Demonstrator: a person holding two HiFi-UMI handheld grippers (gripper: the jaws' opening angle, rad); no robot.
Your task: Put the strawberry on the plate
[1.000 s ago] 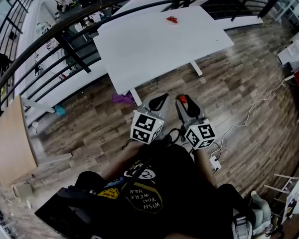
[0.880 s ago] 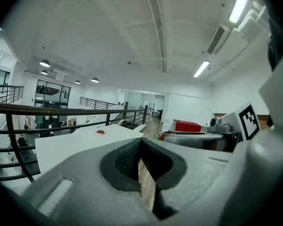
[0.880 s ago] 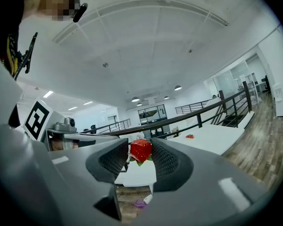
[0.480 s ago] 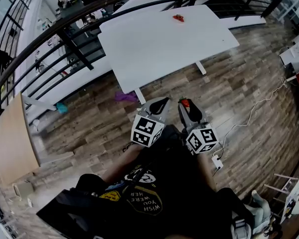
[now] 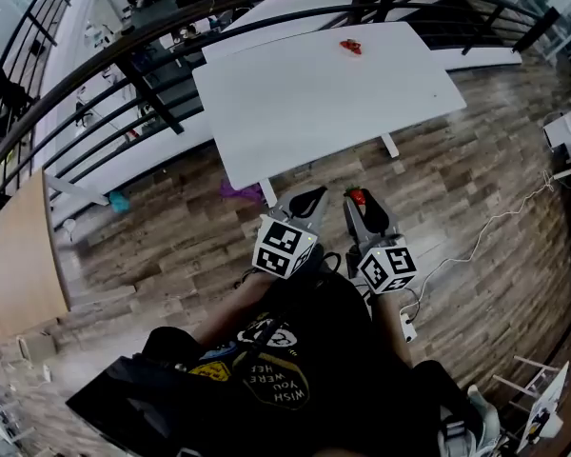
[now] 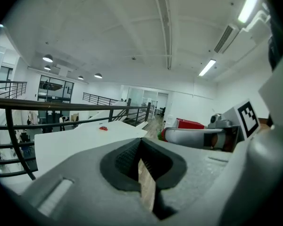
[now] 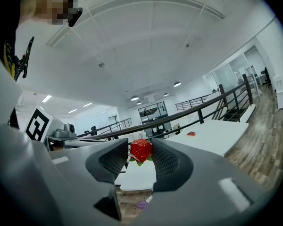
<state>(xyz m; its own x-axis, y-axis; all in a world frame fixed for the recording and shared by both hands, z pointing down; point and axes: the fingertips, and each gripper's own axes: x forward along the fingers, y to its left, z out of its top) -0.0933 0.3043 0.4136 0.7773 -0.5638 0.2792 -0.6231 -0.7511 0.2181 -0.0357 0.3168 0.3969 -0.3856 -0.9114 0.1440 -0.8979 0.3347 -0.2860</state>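
The two fingers (image 7: pixel 164 160) of the right gripper (image 7: pixel 138 163) are pinching a strawberry (image 7: pixel 140 149) between them. It sits out at the very tips, not deep inside. That is the first thing that could go wrong: with so little finger on it, a bump or a quick swing could make it slip out. A harder squeeze could squash it if it is a soft, real one. Just beside it, the left gripper (image 6: pixel 141 147) has its fingers pressed together with nothing in them, so it is not ready to catch anything. Both grippers are held close to the person's body, and under them is the wood floor (image 5: pixel 476 188), not a table. A drop here would land the strawberry on the floor. A white cable (image 5: pixel 476 244) lies on the floor off to the right and could catch a foot. The white table (image 5: pixel 314 93) is well away in front, past a small purple thing (image 5: pixel 240 191) on the floor. On the far side of the table lies a small red thing (image 5: pixel 350 47). I cannot make out a plate from here, so the strawberry could end up in the wrong spot. The strawberry is bright red and bumpy, with little green leaves at its lower end. It looks whole.
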